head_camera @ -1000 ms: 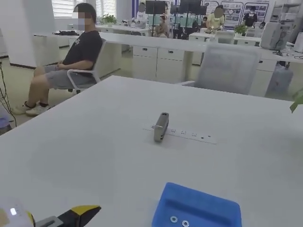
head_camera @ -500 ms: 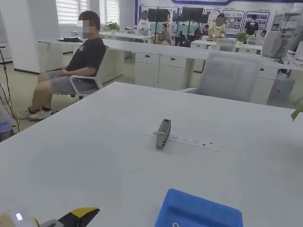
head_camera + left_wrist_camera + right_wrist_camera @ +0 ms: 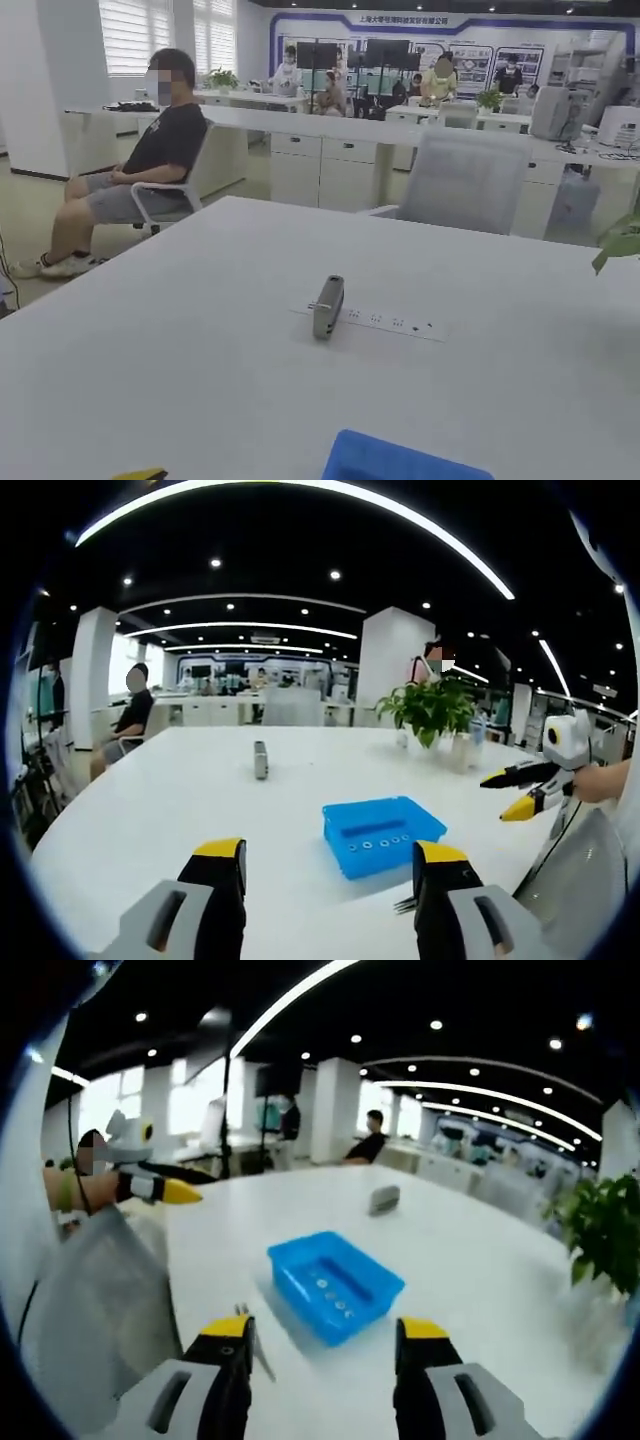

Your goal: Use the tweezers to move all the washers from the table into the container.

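Left tool (image 3: 330,855) and right tool (image 3: 325,1328) hover wide-jawed and empty either side of the blue container (image 3: 392,860) holding washers (image 3: 385,841), likely because what seem to be the tweezers (image 3: 404,906) lie ungripped beside it.

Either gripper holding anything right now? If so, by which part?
Nothing held. The left gripper and the right gripper both stand open with empty gaps. The tweezers lie on the table, ungripped.
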Tool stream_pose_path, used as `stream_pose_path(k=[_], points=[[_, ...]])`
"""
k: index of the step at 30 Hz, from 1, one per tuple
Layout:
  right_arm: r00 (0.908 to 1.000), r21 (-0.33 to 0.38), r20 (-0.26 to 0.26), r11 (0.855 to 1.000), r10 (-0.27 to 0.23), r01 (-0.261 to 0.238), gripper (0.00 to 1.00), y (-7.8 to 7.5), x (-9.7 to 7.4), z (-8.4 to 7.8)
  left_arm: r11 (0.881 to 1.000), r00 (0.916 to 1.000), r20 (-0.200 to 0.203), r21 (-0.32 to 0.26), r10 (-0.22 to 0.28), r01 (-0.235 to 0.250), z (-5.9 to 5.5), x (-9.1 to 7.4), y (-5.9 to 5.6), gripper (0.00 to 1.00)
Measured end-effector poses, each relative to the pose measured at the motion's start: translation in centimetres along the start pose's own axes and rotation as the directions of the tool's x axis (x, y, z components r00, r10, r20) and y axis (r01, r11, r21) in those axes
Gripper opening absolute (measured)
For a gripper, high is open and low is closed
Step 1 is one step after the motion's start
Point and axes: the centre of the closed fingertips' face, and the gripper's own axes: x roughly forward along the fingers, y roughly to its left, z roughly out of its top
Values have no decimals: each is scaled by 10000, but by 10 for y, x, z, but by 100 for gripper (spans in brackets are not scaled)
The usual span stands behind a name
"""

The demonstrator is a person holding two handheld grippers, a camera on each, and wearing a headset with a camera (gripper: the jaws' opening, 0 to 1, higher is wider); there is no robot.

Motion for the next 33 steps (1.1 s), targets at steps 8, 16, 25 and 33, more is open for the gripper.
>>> stream_pose_path(k=[8,16,25,33], points=[[9669,1243,1084,9682,-2308,2172,90,-40,-30,7,9984,9985,188,263,505,-510,1,2,3,81],[9270,1384,1839,9423,-3270,3049,99,-43,-42,9,9962,9901,1116,-253,854,-831,11,0,14,94],[9106,1896,1769,9208,-3736,3409,99,-57,-48,2,9923,9850,1283,-601,1155,-1085,11,-4,20,99],[9142,1416,1844,9302,-3608,3385,95,-52,-47,6,9916,9845,1256,-578,1224,-1159,12,-6,17,99]])
